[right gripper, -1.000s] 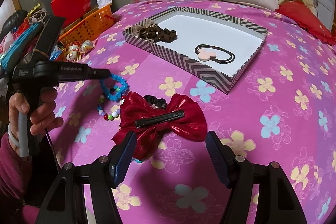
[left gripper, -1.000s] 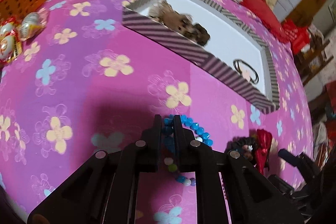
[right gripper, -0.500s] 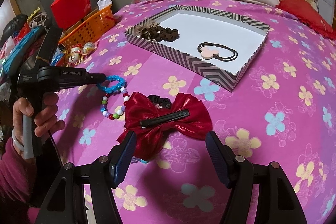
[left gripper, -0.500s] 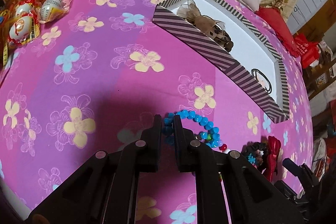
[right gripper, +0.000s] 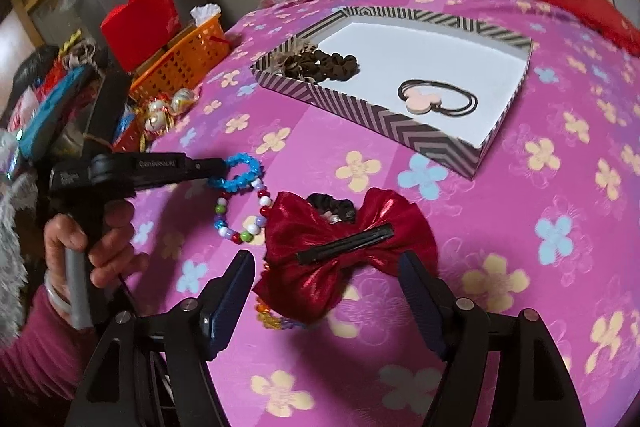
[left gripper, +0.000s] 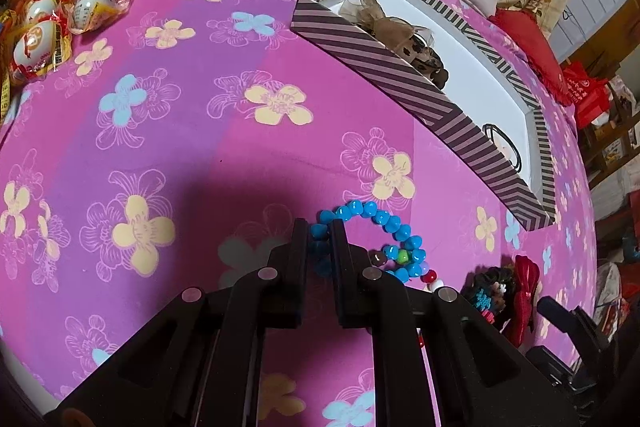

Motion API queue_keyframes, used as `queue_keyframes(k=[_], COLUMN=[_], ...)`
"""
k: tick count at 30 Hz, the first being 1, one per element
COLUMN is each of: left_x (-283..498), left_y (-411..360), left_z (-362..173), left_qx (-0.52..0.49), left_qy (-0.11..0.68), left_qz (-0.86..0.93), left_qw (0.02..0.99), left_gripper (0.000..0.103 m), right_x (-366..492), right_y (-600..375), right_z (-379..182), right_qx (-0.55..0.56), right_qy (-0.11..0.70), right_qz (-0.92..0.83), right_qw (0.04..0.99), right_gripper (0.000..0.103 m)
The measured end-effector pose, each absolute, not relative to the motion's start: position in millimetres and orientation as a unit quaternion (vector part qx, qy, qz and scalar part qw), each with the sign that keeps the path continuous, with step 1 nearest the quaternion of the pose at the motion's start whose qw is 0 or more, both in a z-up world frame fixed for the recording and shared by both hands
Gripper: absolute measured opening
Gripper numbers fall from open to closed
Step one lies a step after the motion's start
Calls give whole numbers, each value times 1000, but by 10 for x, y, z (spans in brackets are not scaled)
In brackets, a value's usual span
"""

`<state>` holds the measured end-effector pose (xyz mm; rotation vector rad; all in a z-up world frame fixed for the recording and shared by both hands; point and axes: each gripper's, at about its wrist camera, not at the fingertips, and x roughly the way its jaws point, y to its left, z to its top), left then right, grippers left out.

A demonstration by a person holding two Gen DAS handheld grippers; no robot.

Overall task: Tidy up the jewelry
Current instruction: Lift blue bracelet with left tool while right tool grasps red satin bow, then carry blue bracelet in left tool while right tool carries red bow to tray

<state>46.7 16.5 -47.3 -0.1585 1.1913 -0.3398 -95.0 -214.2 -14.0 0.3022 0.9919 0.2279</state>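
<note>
My left gripper (left gripper: 320, 227) is shut on a blue bead bracelet (left gripper: 384, 223) and holds it lifted above the pink flowered cloth; it shows in the right wrist view (right gripper: 224, 165) too, with the bracelet (right gripper: 244, 171). A multicoloured bead bracelet (right gripper: 240, 223) hangs tangled below the blue one. My right gripper (right gripper: 326, 267) is open around a red bow hair clip (right gripper: 348, 239), not touching it. A black scrunchie (right gripper: 332, 205) lies behind the bow. The striped tray (right gripper: 360, 111) holds a brown scrunchie (right gripper: 320, 65) and a pink hair tie (right gripper: 436, 99).
An orange basket (right gripper: 180, 67) and wrapped eggs (left gripper: 44, 31) sit at the cloth's left edge. A red bag (right gripper: 140, 23), pillows and blankets lie at the back. More small beads (right gripper: 276, 319) peek from under the bow.
My left gripper has risen with the blue bracelet and moved toward the tray, pulling the multicoloured bracelet up with it. The right gripper has stayed open over the bow.
</note>
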Motion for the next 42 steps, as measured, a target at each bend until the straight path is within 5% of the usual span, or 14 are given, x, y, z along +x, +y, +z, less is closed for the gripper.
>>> queue_keyframes(k=[10,21,23,25,27,42], left_x=[468,452,451,445,446,329], left_y=[137,115,115,107,104,63], left_z=[-468,-470,-469,-470,-469,-207], left_qx=[-75,-71,-70,-69,-69,-90], left_qy=[558,556,556,556,556,528], left_qz=[-160,-162,-162,-163,-163,-208], left_qw=[811,812,812,812,812,819], left_gripper=[9,9,9,9,10,10], right_x=[-811,-501,-536,-595,-670,-944], right_y=[-2271,-2189,-2122,-2091,-2125,-2394], right_z=[-314,-340,-318,-308,-294,91], right_qx=[259,195,156,128,130,162], right_qy=[513,523,515,506,497,445], right_qz=[106,83,83,79,86,86], right_qw=[811,826,839,849,854,877], right_gripper=[72,71,63,31,24,23])
